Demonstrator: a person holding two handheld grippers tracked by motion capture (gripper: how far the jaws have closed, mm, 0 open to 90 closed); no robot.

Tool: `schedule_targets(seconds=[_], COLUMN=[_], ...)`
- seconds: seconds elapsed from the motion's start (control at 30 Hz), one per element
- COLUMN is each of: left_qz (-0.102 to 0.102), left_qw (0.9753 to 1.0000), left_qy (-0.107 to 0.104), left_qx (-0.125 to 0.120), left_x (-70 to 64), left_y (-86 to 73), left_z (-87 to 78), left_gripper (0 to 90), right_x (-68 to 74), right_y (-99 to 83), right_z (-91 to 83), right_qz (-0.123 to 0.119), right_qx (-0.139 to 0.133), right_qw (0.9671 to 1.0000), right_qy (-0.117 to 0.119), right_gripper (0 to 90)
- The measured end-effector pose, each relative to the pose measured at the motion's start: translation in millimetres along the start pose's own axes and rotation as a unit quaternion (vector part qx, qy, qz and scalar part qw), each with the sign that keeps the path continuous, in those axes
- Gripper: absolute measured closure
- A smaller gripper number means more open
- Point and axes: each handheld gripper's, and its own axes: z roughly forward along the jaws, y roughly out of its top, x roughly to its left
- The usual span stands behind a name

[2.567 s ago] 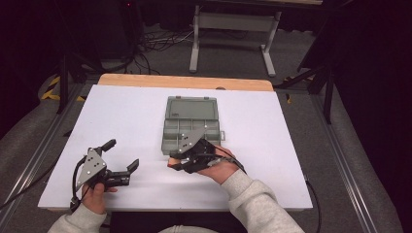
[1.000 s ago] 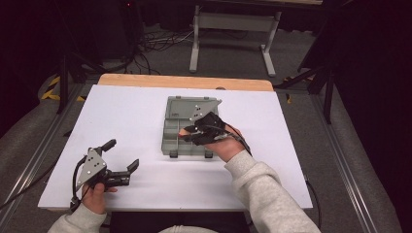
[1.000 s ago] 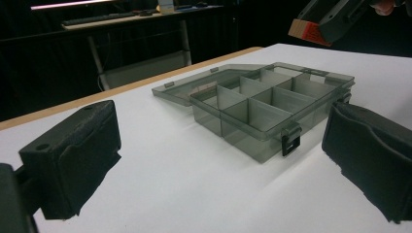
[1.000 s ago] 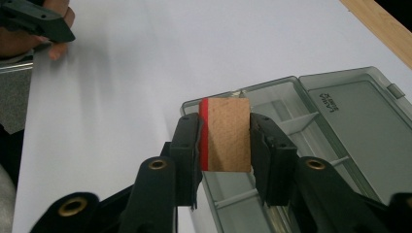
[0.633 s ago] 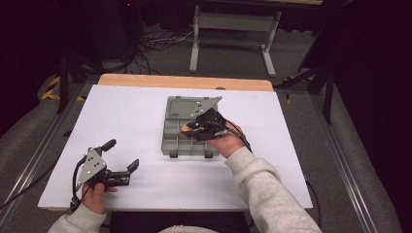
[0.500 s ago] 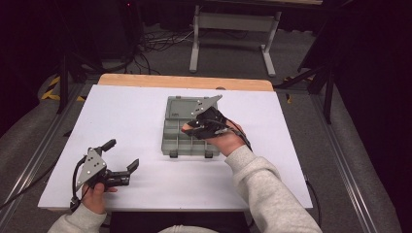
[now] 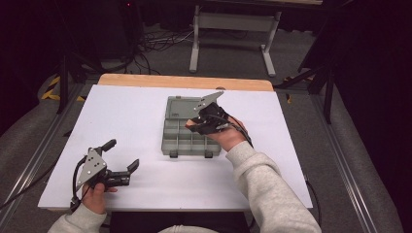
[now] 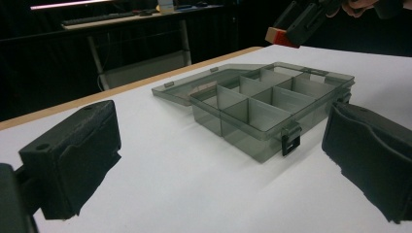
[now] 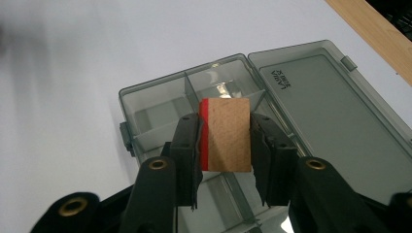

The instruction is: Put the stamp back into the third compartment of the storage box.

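A grey see-through organizer box lies mid-table with its lid flat open on the far side. My right gripper hovers over the box's compartments, shut on a small wooden block with a red side. In the right gripper view the block hangs above the divided cells, with the lid to the right. My left gripper rests open near the front left of the table, nothing between its jaws. The left gripper view looks at the box, with the block above it.
The white table top has a wooden strip along its far edge. Beyond it stand a metal stand and floor cables. Bare surface lies left and right of the box.
My right gripper has carried the block from the box's near edge forward and up over the compartments. The left gripper has stayed put.
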Motion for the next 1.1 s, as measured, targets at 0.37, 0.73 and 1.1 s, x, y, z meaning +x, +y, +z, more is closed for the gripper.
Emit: schedule_targets(seconds=[0.37, 0.73, 1.1], left_qz=[-0.003, -0.002, 0.001], left_qw=[1.0000, 1.0000, 1.0000], left_qy=[0.000, 0.000, -0.001], left_qx=[-0.001, -0.001, 0.000], left_x=[0.0, 0.1, 0.6], left_y=[-0.5, -0.5, -0.5], left_z=[0.9, 0.7, 0.7], left_gripper=[1.4, 1.4, 1.4], right_x=[-12.0, -22.6, -29.8], right_y=[-4.8, -10.0, -15.7], right_z=[9.5, 18.8, 27.7], right_qz=[0.015, 0.029, 0.038], right_qx=[0.012, 0.026, 0.046], right_qw=[0.9998, 0.9992, 0.9981], right_qy=[-0.006, -0.012, -0.017], right_gripper=[65.8, 65.8, 65.8])
